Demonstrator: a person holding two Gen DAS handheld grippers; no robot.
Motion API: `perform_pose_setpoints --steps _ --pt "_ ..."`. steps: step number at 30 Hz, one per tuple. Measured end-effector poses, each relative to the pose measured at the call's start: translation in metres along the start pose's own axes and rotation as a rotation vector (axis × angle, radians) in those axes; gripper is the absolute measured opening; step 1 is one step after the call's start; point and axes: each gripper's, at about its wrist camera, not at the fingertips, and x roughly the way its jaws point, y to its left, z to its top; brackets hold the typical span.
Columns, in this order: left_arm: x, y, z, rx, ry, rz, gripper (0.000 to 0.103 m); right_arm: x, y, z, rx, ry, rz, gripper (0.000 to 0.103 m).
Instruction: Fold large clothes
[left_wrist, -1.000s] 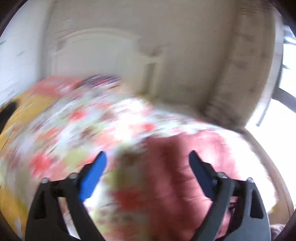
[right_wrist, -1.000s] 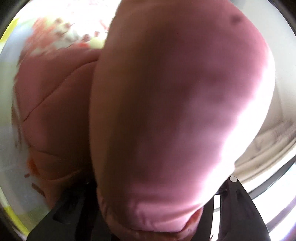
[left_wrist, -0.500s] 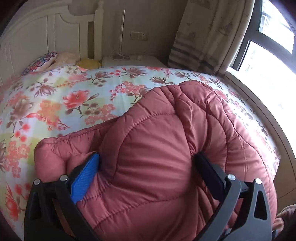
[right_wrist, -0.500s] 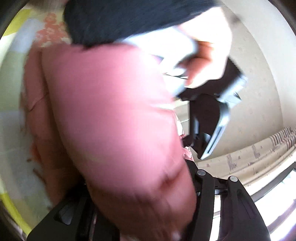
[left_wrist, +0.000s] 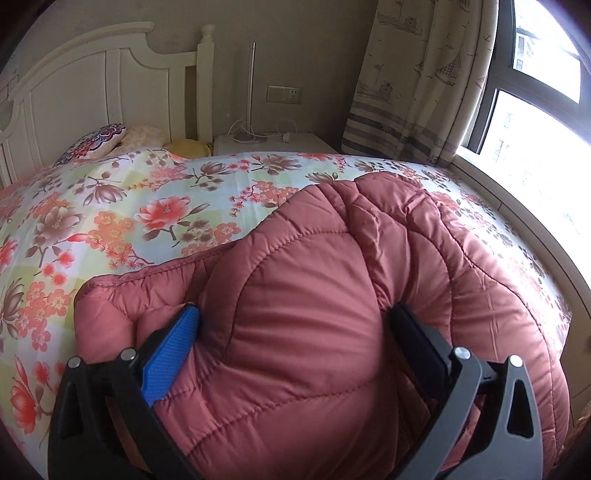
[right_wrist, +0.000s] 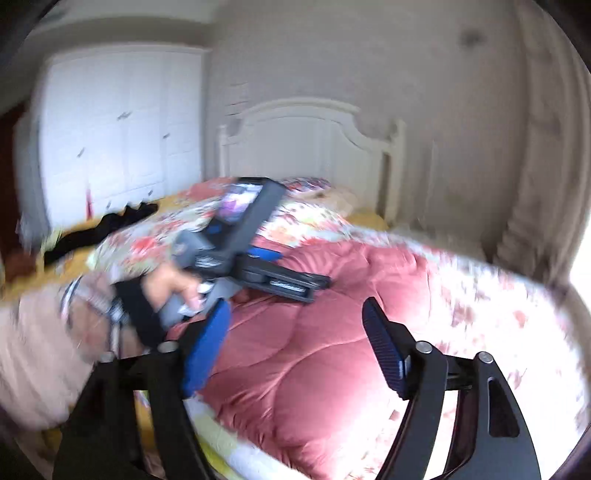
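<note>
In the left wrist view, a thick fold of the pink quilted jacket (left_wrist: 332, 295) is being clamped between the wide-set jaws of the left gripper (left_wrist: 295, 317); the jacket is lying bunched on the floral bedspread (left_wrist: 122, 218).

In the blurred right wrist view, the right gripper (right_wrist: 295, 317) is being opened above the jacket (right_wrist: 332, 350), with nothing gripped between its jaws.
</note>
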Motion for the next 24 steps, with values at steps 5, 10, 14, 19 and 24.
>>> perform_pose_setpoints --steps 5,10,14,19,24 --pt "-0.007 -0.007 0.01 0.046 0.078 0.064 0.101 0.052 0.056 -0.052 -0.334 0.133 -0.173 0.07" --pt "-0.06 -0.032 0.041 -0.031 0.039 0.18 0.101 0.056 0.049 -0.047 -0.312 0.148 -0.157 0.071" --pt "-0.066 -0.041 0.044 -0.118 -0.036 0.204 0.101 0.048 0.055 -0.055 -0.335 0.138 -0.192 0.071" --pt "-0.005 -0.018 0.007 -0.102 -0.008 0.296 0.101 0.033 0.066 -0.053 -0.342 0.123 -0.193 0.071" --pt "-0.019 0.006 -0.001 -0.193 -0.089 0.164 0.101 0.02 0.068 -0.042 -0.334 0.125 -0.075 0.07"
